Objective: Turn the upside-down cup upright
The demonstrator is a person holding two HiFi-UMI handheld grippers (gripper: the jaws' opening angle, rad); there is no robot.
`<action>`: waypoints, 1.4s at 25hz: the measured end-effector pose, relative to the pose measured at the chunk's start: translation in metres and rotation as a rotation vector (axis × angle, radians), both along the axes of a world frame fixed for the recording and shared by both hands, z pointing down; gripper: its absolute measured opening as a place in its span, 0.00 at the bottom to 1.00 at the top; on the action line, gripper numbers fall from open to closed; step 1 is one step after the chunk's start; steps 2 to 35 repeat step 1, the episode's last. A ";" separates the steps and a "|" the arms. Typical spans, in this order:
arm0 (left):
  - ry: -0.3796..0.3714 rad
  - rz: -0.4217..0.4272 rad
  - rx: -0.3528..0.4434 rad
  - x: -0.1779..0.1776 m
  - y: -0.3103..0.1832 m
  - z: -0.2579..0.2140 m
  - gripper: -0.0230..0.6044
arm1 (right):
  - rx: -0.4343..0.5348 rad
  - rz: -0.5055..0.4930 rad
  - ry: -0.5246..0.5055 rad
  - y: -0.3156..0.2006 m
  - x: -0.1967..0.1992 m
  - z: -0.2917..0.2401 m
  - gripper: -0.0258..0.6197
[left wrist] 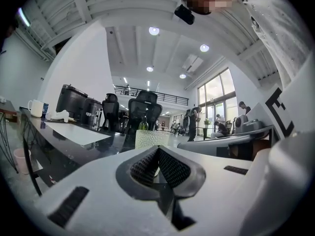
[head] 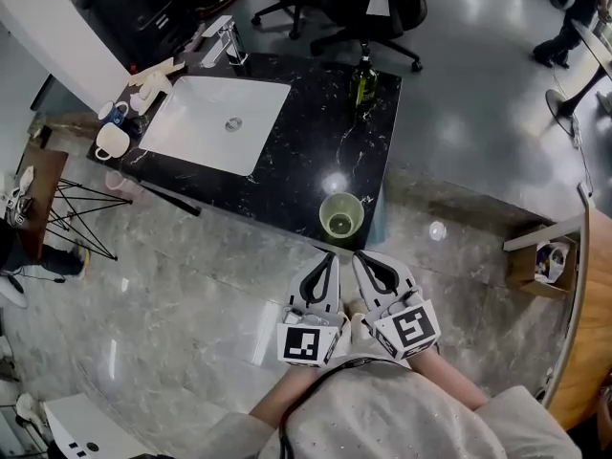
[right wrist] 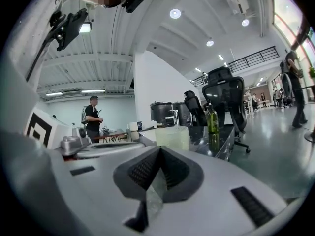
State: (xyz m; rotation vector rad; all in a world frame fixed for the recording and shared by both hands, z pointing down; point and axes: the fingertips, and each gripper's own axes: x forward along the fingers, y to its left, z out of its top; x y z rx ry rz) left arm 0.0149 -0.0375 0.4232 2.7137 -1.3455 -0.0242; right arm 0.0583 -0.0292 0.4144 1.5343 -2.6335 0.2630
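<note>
A pale green translucent cup point(head: 341, 214) stands on the near edge of the black marble counter point(head: 296, 161), its mouth facing up. Both grippers hang just short of that edge, side by side, tips pointing at the cup without touching it. My left gripper point(head: 329, 256) is shut with nothing in it, and so is my right gripper point(head: 358, 256). In the left gripper view the cup point(left wrist: 150, 138) rises right behind the closed jaws of the left gripper point(left wrist: 158, 149). In the right gripper view the cup point(right wrist: 172, 137) stands slightly right of the closed right gripper point(right wrist: 159, 149).
A white sink basin point(head: 215, 122) with a faucet point(head: 228, 41) is set in the counter's left half. A green bottle point(head: 361, 82) stands at the far right edge. Mugs point(head: 112, 140) sit at the left end. Office chairs point(head: 363, 8) stand beyond, a wooden box point(head: 537, 261) to the right.
</note>
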 end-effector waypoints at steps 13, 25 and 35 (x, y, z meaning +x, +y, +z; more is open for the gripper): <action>0.002 -0.005 0.001 0.000 -0.001 0.000 0.04 | 0.005 -0.006 0.004 -0.001 -0.001 -0.001 0.05; 0.002 -0.005 0.001 0.000 -0.001 0.000 0.04 | 0.005 -0.006 0.004 -0.001 -0.001 -0.001 0.05; 0.002 -0.005 0.001 0.000 -0.001 0.000 0.04 | 0.005 -0.006 0.004 -0.001 -0.001 -0.001 0.05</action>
